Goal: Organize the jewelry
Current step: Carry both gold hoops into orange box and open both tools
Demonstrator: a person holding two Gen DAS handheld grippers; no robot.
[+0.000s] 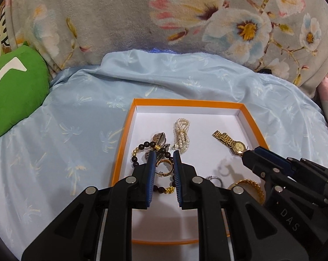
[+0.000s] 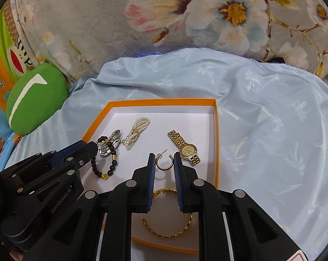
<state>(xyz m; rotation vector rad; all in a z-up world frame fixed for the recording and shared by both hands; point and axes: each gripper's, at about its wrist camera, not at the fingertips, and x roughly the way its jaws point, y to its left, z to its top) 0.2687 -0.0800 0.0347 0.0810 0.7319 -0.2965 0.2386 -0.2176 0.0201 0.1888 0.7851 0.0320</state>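
Left hand-held gripper right up front, blue pads a narrow gap apart, clenching nothing, hovering over the dark bead bracelet and a small gold hoop earring in the orange box

Right hand-held gripper same deal: nearly closed with a slim gap, empty, tips framing that hoop earring from above, no telling if touching

Box itself: shallow, white inside, orange rim, sitting on a pale blue sheet on the bed

Inside the box:
- pearl bracelet toward the far wall, bunched up
- silver watch just left of the pearls, tangled against the bead bracelet
- gold watch on the right side, strap stretched flat, well apart from the pearls
- big gold chain bangle at the near end, partly hidden under the right gripper
- silver ring near the bangle, mostly hidden in the left view

Around the bed: green plush cushion off to the left, grey floral blanket piled behind the sheet
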